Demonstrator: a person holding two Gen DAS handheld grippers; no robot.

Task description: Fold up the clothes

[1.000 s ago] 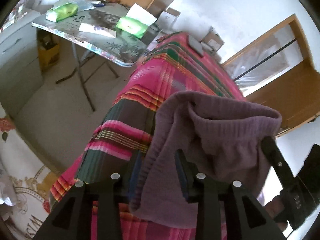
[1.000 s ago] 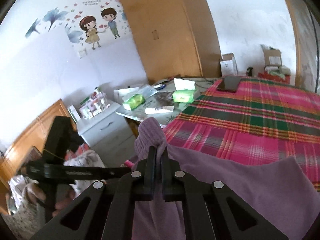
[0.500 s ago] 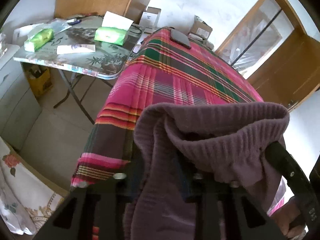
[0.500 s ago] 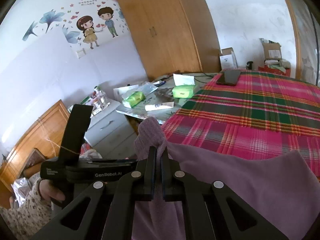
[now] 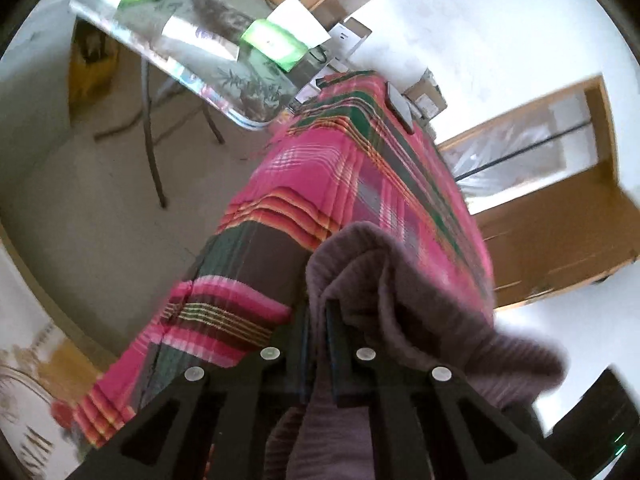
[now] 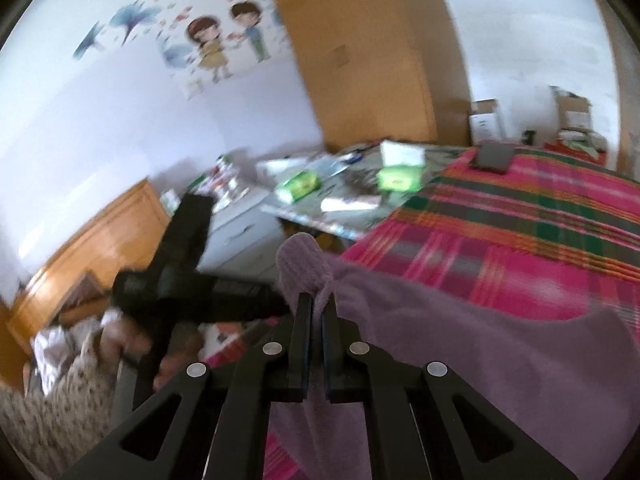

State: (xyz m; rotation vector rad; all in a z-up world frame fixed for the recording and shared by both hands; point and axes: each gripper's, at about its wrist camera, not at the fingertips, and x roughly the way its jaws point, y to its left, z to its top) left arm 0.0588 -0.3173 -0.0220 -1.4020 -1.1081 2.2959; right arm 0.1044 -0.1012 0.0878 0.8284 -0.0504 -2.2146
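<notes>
Both claws grip one purple knit garment above a bed spread with a pink plaid blanket; the left claw (image 5: 318,316) is clamped on a thick bunched edge of the garment (image 5: 404,300), its fingers nearly together with cloth pinched between them; the right claw (image 6: 316,312) is likewise closed on a ribbed corner that sticks up past its tips, the rest of the garment (image 6: 500,340) trailing to the right over the blanket (image 6: 520,232). The two grips sit close to each other near the bed's edge, the left claw's handle visible just left of the right claw. To fold well from here, the likely need is to draw the two held corners apart until the edge between them runs taut, keep both grips firm, then lay the cloth flat on the blanket before doubling it; slack or a twisted edge would give a crooked fold.
</notes>
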